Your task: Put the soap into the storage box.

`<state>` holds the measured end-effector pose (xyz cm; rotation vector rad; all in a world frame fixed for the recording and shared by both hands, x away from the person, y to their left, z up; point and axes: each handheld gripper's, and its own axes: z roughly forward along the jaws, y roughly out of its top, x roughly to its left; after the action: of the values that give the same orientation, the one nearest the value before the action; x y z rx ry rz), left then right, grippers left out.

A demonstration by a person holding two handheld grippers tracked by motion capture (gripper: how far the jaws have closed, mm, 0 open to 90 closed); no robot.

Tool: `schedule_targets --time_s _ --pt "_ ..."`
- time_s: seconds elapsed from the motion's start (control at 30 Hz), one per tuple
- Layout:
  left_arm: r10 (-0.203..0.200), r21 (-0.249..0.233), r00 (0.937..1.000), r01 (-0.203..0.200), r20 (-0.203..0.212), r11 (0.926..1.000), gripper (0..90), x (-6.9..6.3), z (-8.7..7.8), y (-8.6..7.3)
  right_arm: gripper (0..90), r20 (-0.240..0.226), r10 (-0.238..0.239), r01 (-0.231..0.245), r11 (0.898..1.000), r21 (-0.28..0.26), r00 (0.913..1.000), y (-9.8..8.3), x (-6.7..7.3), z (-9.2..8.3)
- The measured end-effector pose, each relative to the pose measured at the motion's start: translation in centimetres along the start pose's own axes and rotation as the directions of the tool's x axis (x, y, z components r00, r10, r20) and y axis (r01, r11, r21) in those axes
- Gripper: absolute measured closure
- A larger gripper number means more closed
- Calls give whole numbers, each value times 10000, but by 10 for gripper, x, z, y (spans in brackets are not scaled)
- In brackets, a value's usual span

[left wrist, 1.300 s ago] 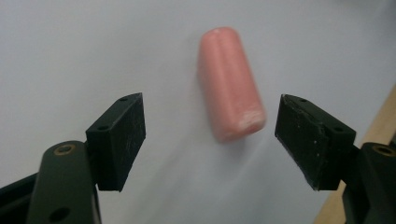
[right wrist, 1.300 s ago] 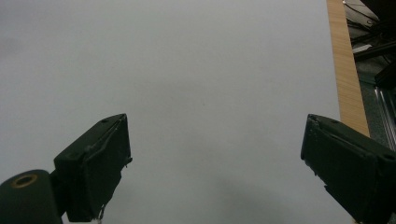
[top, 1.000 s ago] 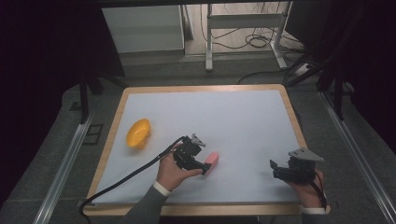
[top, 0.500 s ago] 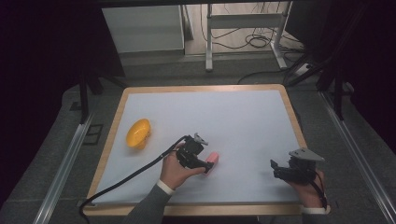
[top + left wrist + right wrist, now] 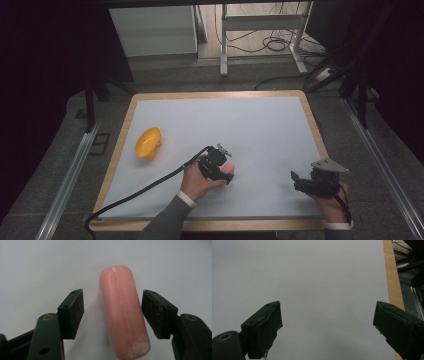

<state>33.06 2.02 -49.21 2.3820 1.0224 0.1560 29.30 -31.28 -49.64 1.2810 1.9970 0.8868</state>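
- The pink soap bar (image 5: 123, 312) lies flat on the white surface (image 5: 260, 125), a little toward the near edge from the middle, and in the left gripper view it sits lengthwise between the jaws.
- The left gripper (image 5: 223, 171) has just been closing around the bar; in its own view the right pad looks at or nearly at the bar's side, while a clear gap remains at the left pad — so it is not yet clamped.
- The right gripper (image 5: 302, 181) hangs near the front right corner with its jaws wide apart and nothing between them.
- A yellow bowl-like thing (image 5: 148, 143) rests well apart, by the left edge.
- The bar looks smooth, rounded and waxy — probably light, fairly stiff, and slippery under hard pads.
- The best hold seems to be across the two long sides near the middle, where they run roughly parallel; toward the rounded ends it could squirt out, and a firm squeeze may mark it.
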Motion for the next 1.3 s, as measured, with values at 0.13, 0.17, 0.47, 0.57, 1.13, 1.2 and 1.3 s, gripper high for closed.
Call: schedule_targets --time_s 0.13,0.17,0.47,0.57,1.13,1.2,1.3 --pt "8 -17 10000 -8 33 10000 435 -1 2 -1 82 -3 -31 31 10000 16 10000 0 2 1" --pt "-13 -42 10000 13 58 10000 448 -2 2 -1 82 6 -32 32 10000 28 10000 0 2 1" --pt "-93 212 9999 91 107 9997 521 -4 8 -3 82 -4 -48 48 10000 31 10000 0 2 1" --pt "-89 225 10000 89 27 9997 560 -3 8 -3 82 17 -87 87 10000 47 10000 0 3 2" --pt "94 -307 9999 -96 -65 9995 601 4 -9 -2 82 -14 -96 96 9999 -87 10000 1 3 0" --pt "38 -447 10000 -39 -14 9990 601 6 -12 -3 82 -9 -106 106 9999 -94 9999 1 3 0" --pt "-99 -805 9999 97 -28 9967 601 12 -20 -6 82 -7 -94 94 9999 -106 10000 1 3 0"
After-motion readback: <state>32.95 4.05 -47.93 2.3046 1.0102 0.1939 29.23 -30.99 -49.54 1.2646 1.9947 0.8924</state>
